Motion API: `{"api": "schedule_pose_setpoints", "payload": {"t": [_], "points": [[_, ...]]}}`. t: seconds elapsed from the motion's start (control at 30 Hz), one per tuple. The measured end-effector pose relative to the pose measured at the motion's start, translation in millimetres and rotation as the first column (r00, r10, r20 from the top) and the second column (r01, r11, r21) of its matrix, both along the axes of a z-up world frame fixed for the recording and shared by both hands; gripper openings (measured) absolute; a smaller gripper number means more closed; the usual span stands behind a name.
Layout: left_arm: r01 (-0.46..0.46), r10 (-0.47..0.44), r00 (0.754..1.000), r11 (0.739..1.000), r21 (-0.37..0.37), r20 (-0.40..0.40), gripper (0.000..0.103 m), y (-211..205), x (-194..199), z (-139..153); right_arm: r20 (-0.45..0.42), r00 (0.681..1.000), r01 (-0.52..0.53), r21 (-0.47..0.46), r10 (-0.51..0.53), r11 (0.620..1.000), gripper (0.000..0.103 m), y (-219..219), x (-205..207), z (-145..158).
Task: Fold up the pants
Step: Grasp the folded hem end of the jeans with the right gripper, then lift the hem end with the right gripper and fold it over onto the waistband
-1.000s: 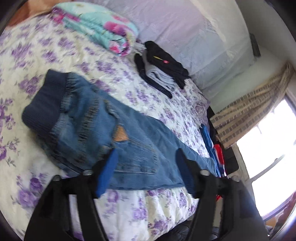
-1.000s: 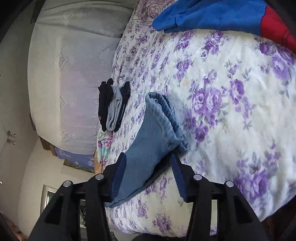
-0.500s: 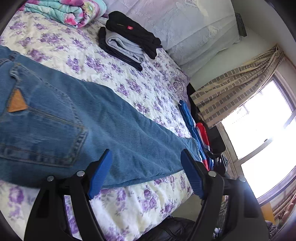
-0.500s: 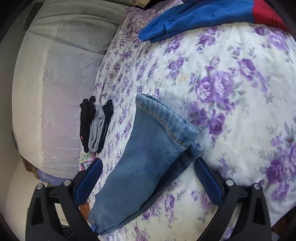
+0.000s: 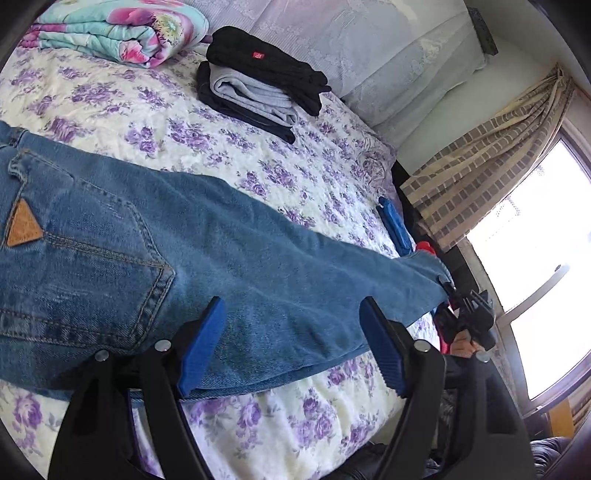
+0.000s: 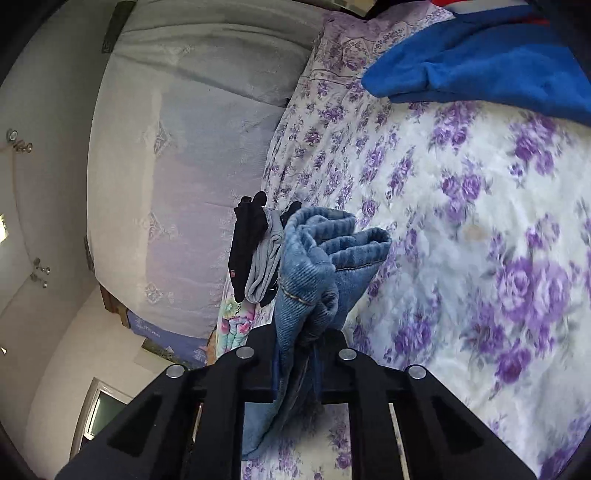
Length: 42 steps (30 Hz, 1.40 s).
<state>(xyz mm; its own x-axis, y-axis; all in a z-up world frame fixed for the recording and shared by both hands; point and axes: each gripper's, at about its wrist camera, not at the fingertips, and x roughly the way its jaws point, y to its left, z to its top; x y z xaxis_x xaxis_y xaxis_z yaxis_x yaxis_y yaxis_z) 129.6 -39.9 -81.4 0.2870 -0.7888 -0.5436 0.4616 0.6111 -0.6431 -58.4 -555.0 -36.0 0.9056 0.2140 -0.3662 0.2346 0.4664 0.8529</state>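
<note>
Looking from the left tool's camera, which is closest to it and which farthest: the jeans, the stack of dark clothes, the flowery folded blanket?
1. Jeans, right between the open left tool fingers.
2. Stack of dark clothes, mid-bed.
3. Blanket, far upper-left corner.

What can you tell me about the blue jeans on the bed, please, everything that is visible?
The jeans are medium-blue denim with orange stitching, a back pocket and a tan triangular patch. They lie stretched flat across the floral bedspread, legs together, waist out of view. The right gripper has just closed and is shut on the bunched hem end, with fabric pinched between its pads. The left gripper is open over the middle of the leg, near its lower edge, not gripping it.
</note>
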Motion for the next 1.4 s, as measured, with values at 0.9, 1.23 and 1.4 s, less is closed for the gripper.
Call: {"api": "schedule_pose_setpoints", "payload": {"t": [0.9, 1.23, 1.4], "points": [[-0.027, -0.114, 0.958, 0.879, 0.476, 0.265, 0.072, -123.4, -54.5, -13.2, -0.097, 0.990, 0.067, -0.330, -0.104, 0.942, 0.014, 30.4, -6.6, -9.9], [-0.180, 0.126, 0.965, 0.956, 0.233, 0.229, 0.083, 6.2, -66.5, 7.0, -0.119, 0.993, -0.103, -0.836, 0.006, 0.539, 0.014, 156.6, 33.6, 64.0], [-0.288, 0.269, 0.952, 0.948, 0.135, 0.145, 0.084, 73.4, -63.8, 1.9, -0.146, 0.977, -0.181, -0.952, 0.153, 0.247, 0.014, 257.0, 57.9, 69.5]]}}
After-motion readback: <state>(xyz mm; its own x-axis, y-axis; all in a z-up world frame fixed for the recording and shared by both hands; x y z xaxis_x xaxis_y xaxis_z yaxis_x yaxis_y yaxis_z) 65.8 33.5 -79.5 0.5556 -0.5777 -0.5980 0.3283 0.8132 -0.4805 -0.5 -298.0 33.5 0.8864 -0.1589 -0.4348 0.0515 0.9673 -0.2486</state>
